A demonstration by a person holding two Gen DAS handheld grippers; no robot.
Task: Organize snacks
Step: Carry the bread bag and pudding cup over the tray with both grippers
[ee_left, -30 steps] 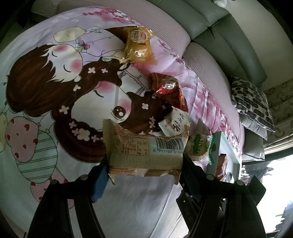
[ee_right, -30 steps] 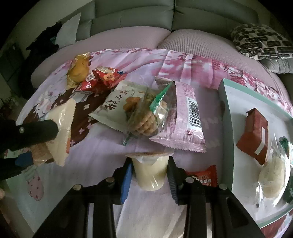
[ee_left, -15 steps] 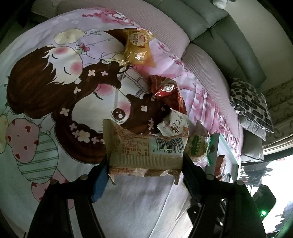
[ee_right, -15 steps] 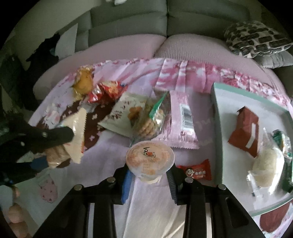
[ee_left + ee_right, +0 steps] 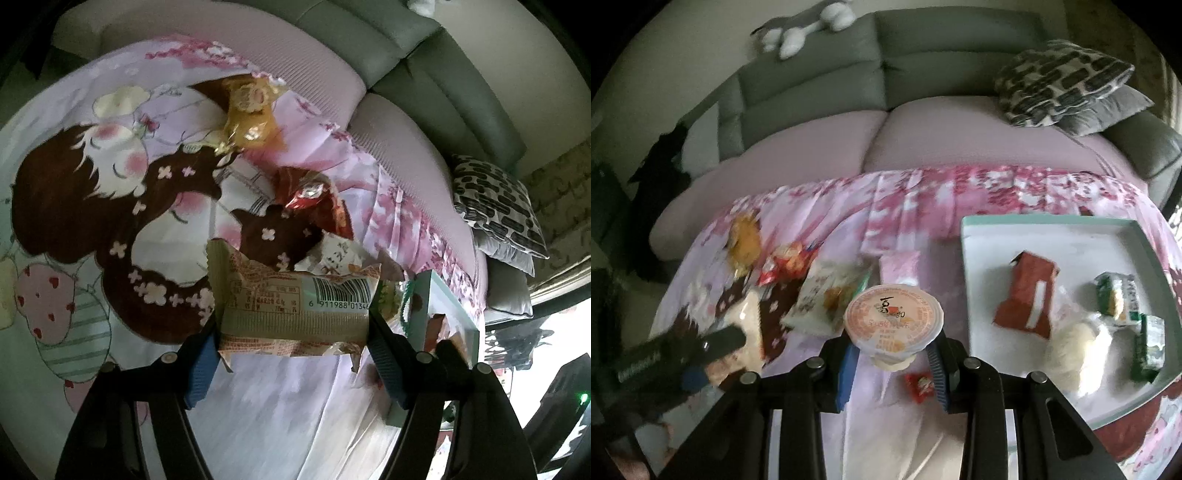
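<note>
Both jaws grip snacks above the cloth-covered bench: the left gripper (image 5: 295, 332) clamps a light, crinkly wafer packet (image 5: 295, 306) across its middle; the right gripper (image 5: 892, 354) pinches a jelly cup (image 5: 893, 321) below its rim, tray (image 5: 1049, 225) at two o'clock. The thin-walled cup likely crushes easily.

Both views are dim and muted, with black fisheye corners and strongly bent edges. In the left view a window (image 5: 561, 332) blows out white at the lower right. The right view is smeared with motion blur, worst on the tray (image 5: 975, 236) and snacks
</note>
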